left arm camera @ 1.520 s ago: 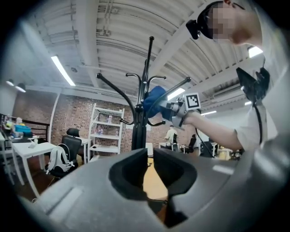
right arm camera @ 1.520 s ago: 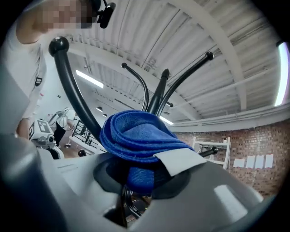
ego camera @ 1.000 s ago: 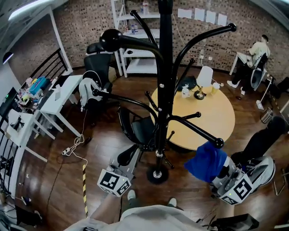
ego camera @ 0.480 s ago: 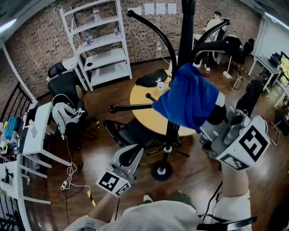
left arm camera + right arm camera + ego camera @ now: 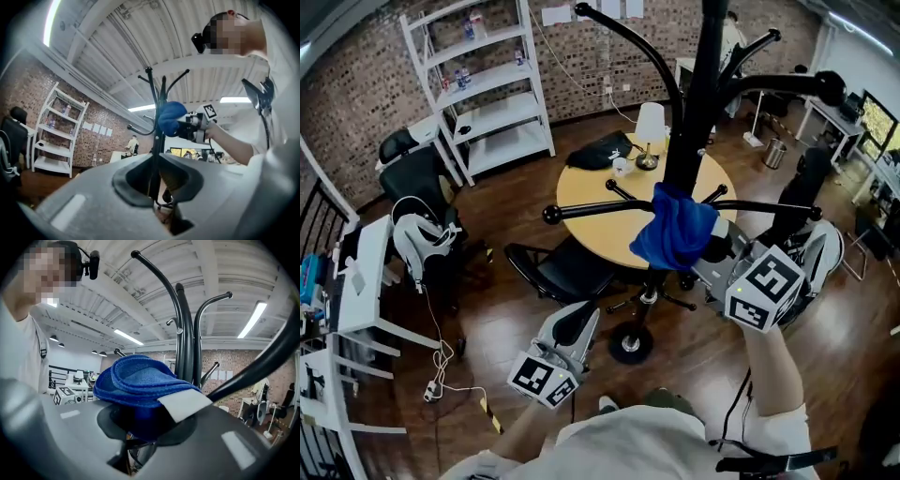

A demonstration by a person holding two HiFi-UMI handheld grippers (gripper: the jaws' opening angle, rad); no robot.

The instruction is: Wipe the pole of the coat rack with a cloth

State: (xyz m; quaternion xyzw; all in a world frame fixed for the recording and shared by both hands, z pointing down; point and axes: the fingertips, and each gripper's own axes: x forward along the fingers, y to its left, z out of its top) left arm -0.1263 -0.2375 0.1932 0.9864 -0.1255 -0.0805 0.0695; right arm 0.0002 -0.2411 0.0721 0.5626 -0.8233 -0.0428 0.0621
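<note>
Coat rack [image 5: 630,339] fills the middle of the head view: black, with a tall straight pole [image 5: 692,112] rising from a round base on the dark wood floor. Curved arms spread from the top. Lower down, two near-level arms end in knobs, one reaching left and one right. White shelf unit [image 5: 487,84] stands well apart against the brick wall. Round yellow table [image 5: 591,187] sits just behind the pole, and a black chair [image 5: 567,267] stands close to the base on its left, so the far side and left of the pole are crowded. The near side of the base has bare floor.

The cloth [image 5: 675,232] is bright blue, thick and folded over on itself. A white tag shows at its edge in the right gripper view. It is pressed against the pole at the height of the two level arms and bunches around the pole's near face. The left-reaching arm runs just beside its upper edge.

The right gripper [image 5: 711,251] has its jaws clamped on the cloth, with folds bulging out above them. The left gripper [image 5: 574,323] hangs low near the base, apart from the pole. Its jaws are drawn together with nothing between them; only a slit shows the pole beyond.
</note>
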